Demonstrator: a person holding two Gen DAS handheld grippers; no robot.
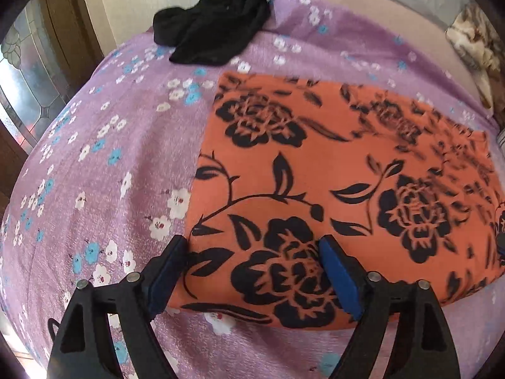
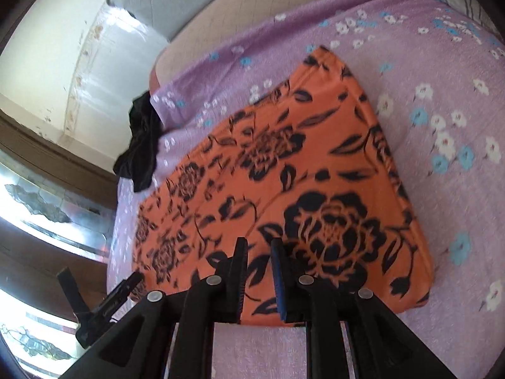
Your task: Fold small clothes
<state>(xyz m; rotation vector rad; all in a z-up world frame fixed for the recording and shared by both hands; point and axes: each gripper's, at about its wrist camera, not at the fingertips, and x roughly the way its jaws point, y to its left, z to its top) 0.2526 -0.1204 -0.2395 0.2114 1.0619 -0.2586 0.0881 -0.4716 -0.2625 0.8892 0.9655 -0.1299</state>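
Observation:
An orange cloth with black rose print lies folded flat on the purple flowered bedspread. My left gripper is open, its jaws wide apart over the cloth's near left corner, holding nothing. In the right wrist view the same orange cloth stretches away from me. My right gripper hovers over its near edge with the jaws a narrow gap apart and nothing between them. The left gripper shows at the lower left of that view.
A crumpled black garment lies at the far edge of the bed, also in the right wrist view. A patterned pillow sits at the far right. A leaded glass door stands left of the bed.

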